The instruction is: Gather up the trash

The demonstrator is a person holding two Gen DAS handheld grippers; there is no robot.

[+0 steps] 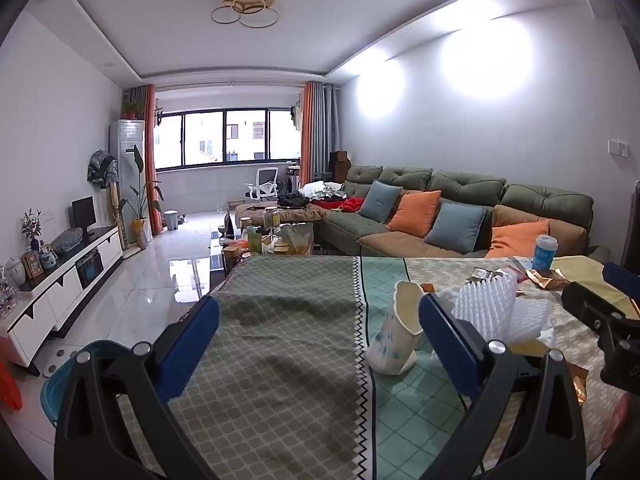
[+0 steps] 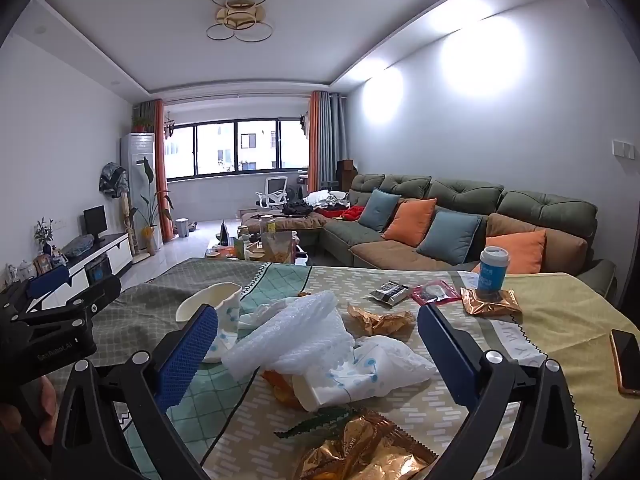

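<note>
A: What could go wrong here?

B: Most of the trash sits in one loose heap on the tablecloth (image 2: pixel 560 312). The bubble wrap (image 2: pixel 304 332) lies on top, with a crumpled white bag (image 2: pixel 384 364) just beside it and a crushed paper cup (image 2: pixel 224 316) to its left. A careless pinch could catch the cloth along with the wrap — I'd guess the whole cloth would then drag.

A: Anything that isn't trash?

B: A phone (image 2: pixel 626 362) lies well to the right of the bubble wrap, near the table edge. The upright blue cup (image 2: pixel 493 270) stands behind the wrap on a gold wrapper (image 2: pixel 490 302). Pulling that wrapper could tip the cup.

A: And the foil?

B: A gold foil packet (image 2: pixel 360 448) lies in front of the wrap, nearest the camera. It looks slippery, so it may squirm out of a grip.

A: How are the tools held?

B: Both tilt slightly downward over the table. The right gripper (image 2: pixel 320 344) is spread wide with the bubble wrap between its fingers, untouched. The left gripper (image 1: pixel 320 336) is also spread wide, empty — it hangs left of the wrap, over bare cloth.
</note>
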